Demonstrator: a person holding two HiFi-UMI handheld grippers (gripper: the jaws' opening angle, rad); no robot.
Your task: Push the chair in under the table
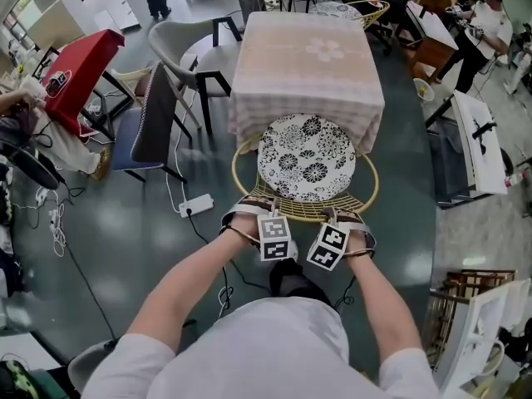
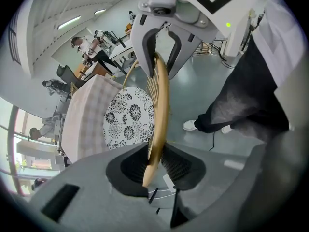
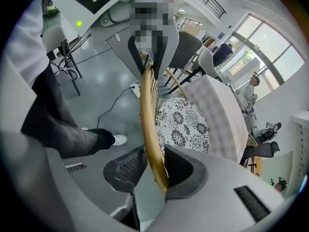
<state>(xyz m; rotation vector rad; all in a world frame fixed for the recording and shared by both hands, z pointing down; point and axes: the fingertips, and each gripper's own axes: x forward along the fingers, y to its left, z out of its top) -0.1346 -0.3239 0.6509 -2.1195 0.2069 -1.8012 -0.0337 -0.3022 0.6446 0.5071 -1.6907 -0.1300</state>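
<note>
The chair has a round black-and-white floral cushion and a golden wire back rim. Its seat sits partly under the table, which wears a pale checked cloth. My left gripper and right gripper hold the back rim side by side, both pointing steeply down. In the left gripper view the rim runs between the pads of the left gripper, with the cushion and table beyond. The right gripper clamps the rim the same way.
A grey chair and a dark chair stand left of the table. A white power strip with cables lies on the floor beside the chair. A wooden rack stands at lower right. People stand at the room's far edges.
</note>
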